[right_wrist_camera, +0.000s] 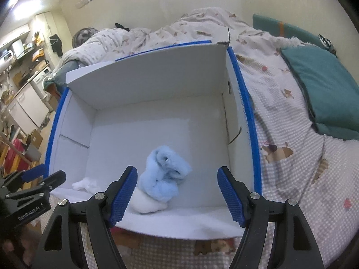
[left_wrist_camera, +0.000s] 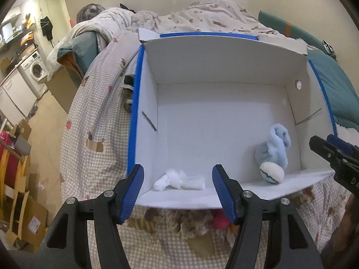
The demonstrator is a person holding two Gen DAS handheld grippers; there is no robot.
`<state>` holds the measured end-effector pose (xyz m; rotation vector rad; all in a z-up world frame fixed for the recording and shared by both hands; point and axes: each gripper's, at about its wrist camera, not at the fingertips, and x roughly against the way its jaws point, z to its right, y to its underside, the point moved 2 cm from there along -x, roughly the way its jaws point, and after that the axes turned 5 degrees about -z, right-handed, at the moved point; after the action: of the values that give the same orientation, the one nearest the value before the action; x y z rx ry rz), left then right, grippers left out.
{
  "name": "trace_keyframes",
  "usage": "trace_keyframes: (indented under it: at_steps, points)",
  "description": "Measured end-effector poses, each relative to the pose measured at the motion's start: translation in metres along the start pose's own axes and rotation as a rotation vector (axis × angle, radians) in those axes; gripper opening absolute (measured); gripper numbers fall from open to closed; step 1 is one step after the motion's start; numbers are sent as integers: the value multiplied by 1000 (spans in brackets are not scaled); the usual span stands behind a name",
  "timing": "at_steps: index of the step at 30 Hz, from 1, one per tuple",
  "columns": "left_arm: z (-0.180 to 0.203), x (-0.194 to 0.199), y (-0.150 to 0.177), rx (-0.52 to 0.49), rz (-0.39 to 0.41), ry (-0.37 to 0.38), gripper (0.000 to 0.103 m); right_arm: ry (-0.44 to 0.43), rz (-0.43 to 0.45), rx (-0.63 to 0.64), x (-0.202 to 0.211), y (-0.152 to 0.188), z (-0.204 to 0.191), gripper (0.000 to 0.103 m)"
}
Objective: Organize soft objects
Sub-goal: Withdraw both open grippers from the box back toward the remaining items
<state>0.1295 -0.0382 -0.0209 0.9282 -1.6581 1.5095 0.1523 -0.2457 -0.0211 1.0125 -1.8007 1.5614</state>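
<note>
A white cardboard box with blue-taped edges sits open on the bed. Inside near its front wall lie a small white fluffy piece and a light blue plush toy with a white base. My left gripper hovers open above the box's near rim, over the white piece, nothing between its fingers. My right gripper is open too, above the blue plush without touching it. Each gripper shows at the edge of the other's view: the right gripper, the left gripper.
The box rests on a checked bedsheet with a rumpled duvet behind and a teal pillow to the right. Brown plush and a pink thing lie under the near rim. Cardboard boxes and a washing machine stand at left.
</note>
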Motion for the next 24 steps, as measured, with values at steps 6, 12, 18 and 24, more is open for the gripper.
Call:
trace_keyframes:
  at_steps: [6,12,18,24]
  points:
    - [-16,16,13,40,10,-12,60,15,61,15,23,9,-4,81]
    - [-31,27,30,73,12,-43,60,-16,68,-25,35,26,-4,85]
    - [-41,36,43,95,21,-57,60,-77,-9,-83,32,46,-3,85]
    - [-41,41,50,98,26,-65,60,-64,-12,-72,41,61,-10,85]
